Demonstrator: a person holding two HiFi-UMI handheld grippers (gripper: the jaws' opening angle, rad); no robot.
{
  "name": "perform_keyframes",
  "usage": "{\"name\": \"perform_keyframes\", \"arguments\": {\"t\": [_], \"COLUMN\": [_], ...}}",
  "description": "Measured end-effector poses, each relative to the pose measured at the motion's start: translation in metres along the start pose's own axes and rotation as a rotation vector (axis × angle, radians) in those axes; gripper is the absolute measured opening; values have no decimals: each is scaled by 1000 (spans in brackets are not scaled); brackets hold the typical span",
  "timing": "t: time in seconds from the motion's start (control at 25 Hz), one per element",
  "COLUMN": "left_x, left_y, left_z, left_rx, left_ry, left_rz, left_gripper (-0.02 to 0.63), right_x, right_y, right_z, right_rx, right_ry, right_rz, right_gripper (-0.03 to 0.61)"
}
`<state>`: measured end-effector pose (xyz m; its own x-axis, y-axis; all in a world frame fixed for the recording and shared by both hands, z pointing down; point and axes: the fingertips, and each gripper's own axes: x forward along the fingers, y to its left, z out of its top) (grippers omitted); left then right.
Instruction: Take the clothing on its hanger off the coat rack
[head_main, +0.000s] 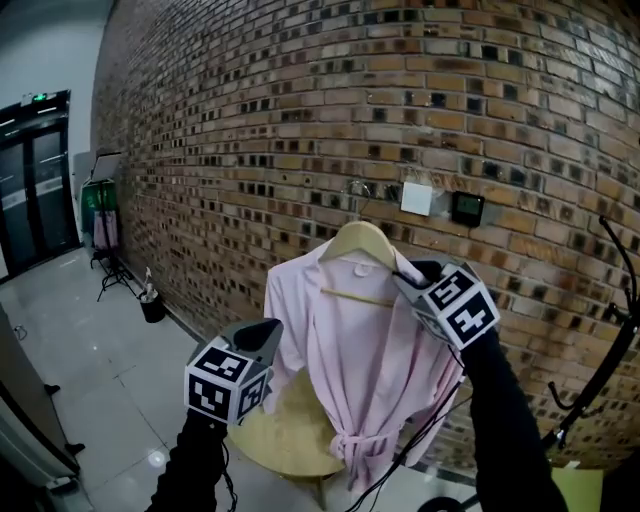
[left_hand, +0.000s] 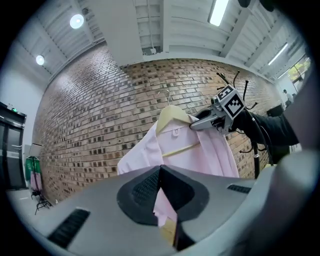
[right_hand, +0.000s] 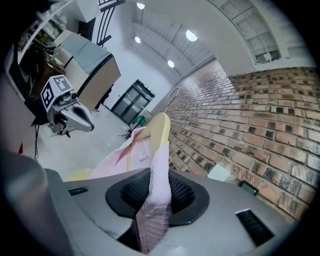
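Rough brick wall (head_main: 250, 120) behind: right tool (head_main: 408, 276) clamps soft pink robe (head_main: 365, 350) on curved wooden hanger (head_main: 358, 241); left tool (head_main: 264, 330) clenched beside robe.

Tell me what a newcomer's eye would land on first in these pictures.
A pink robe on a pale wooden hanger hangs mid-frame in the head view, in front of a long brick wall. The right claw is clamped on the cloth at one shoulder, over the hanger's end. The left claw sits lower, by the other sleeve.
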<state>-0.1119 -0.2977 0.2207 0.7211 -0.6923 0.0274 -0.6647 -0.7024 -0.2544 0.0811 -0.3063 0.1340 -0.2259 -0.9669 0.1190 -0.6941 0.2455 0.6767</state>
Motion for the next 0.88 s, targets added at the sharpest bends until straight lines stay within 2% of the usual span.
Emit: {"name": "perform_keyframes", "arguments": {"t": [0.4,0.64,0.88], "left_x": [18,33,54], "left_y": [78,107,127], "left_z": [-10,-11,-22], "left_rx": [-13,-13,-29], "left_ry": [-7,-6,20], "left_rz": [67,147,228], "left_gripper": [12,12,12], "right_x": [84,129,184], "right_y": [-15,-36,-65], "right_z": [73,88,87], "right_rx": [-33,-44,-39], "right_ry": [-107,-174,-210], "right_rz": [41,83,120], "right_gripper": [85,86,86]}}
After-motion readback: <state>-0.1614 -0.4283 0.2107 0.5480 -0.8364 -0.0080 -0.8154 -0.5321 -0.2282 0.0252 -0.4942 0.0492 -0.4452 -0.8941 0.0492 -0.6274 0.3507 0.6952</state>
